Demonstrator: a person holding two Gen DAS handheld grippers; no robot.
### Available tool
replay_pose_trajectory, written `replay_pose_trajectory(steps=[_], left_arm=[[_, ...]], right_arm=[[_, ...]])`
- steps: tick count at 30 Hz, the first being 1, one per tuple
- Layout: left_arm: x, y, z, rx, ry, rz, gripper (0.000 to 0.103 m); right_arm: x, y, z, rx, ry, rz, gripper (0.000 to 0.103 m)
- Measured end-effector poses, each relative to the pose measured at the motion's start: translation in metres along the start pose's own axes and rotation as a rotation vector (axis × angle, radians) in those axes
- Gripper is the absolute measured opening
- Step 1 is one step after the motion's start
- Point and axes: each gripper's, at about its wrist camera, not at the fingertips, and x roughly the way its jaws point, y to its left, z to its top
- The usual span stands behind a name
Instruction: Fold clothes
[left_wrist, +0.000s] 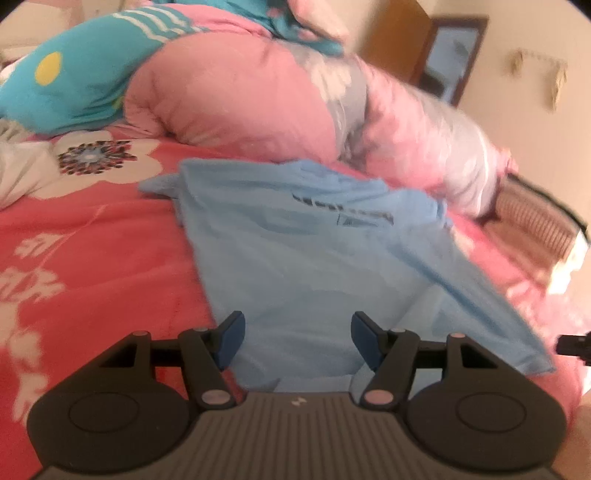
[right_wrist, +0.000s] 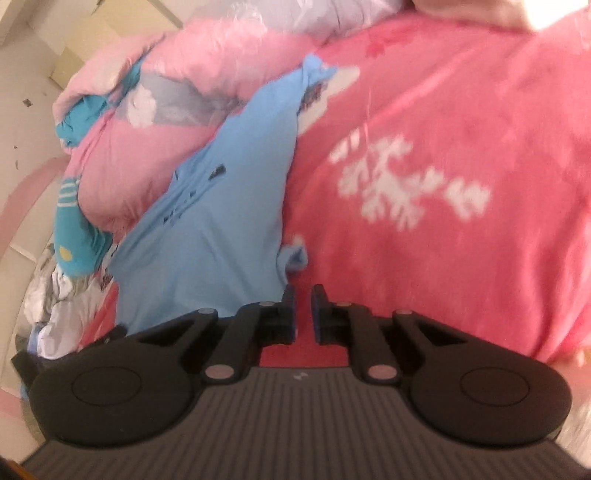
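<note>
Though both views are blurred, one light blue T-shirt (left_wrist: 314, 254) can be made out lying on the bed (left_wrist: 92, 258), spread over the red flowered blanket with a bunched pink quilt (left_wrist: 236, 99) just behind it. One sleeve sticks out at its left side in the left wrist view, and the far right part looks rumpled or turned over; whether a fold has been made there I cannot tell.

The left claw (left_wrist: 297, 338) stands wide open above the shirt's near hem, holding nothing. The right claw (right_wrist: 303, 314) is nearly closed, with a narrow gap between its jaws and nothing in it, and hangs over the blanket just beside the shirt's edge.

My judgement: the step in hand is taking hold of the shirt, either to flatten it or to carry an edge across. Any grip calls for pinching one layer of hem cleanly, without catching the blanket.

Counted: one shirt, two claws, one quilt, one teal pillow (left_wrist: 74, 81).
</note>
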Motion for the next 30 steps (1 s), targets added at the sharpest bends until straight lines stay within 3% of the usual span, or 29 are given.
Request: replay_pose_trajectory(steps=[4, 9, 10, 12, 14, 18, 22, 28, 30], left_arm=[[-0.029, 0.022, -0.009, -0.128, -0.016, -0.016, 0.065], [-0.062, 0.034, -0.03, -0.192, -0.038, 0.031, 0.065], [-0.066, 0.034, -0.034, -0.201, -0.038, 0.036, 0.065], [-0.074, 0.036, -0.042, -0.219, -0.039, 0.046, 0.065], [-0.079, 0.034, -0.048, -0.22, -0.041, 0.044, 0.065], [-0.084, 0.032, -0.056, -0.246, -0.043, 0.011, 0.065], [-0.083, 0.024, -0.061, -0.227, -0.025, 0.011, 0.065], [-0.082, 0.009, -0.066, -0.173, 0.008, 0.032, 0.065], [-0.081, 0.003, -0.067, -0.144, 0.015, 0.05, 0.065]], right_arm=[[0.016, 0.006, 0.02, -0.05, -0.037, 0.014, 0.025], [0.063, 0.002, 0.031, -0.1, 0.045, -0.009, 0.026], [0.066, 0.003, 0.029, -0.12, 0.039, -0.009, 0.024], [0.067, 0.005, 0.024, -0.163, 0.028, -0.004, 0.006], [0.06, 0.004, 0.022, -0.166, 0.016, 0.033, 0.001], [0.026, -0.002, 0.023, -0.131, -0.113, 0.07, 0.001], [0.006, -0.02, 0.024, -0.078, -0.237, 0.041, 0.001], [0.013, -0.065, 0.015, 0.09, -0.318, 0.02, 0.001], [0.012, -0.077, 0.011, 0.153, -0.356, 0.062, 0.001]])
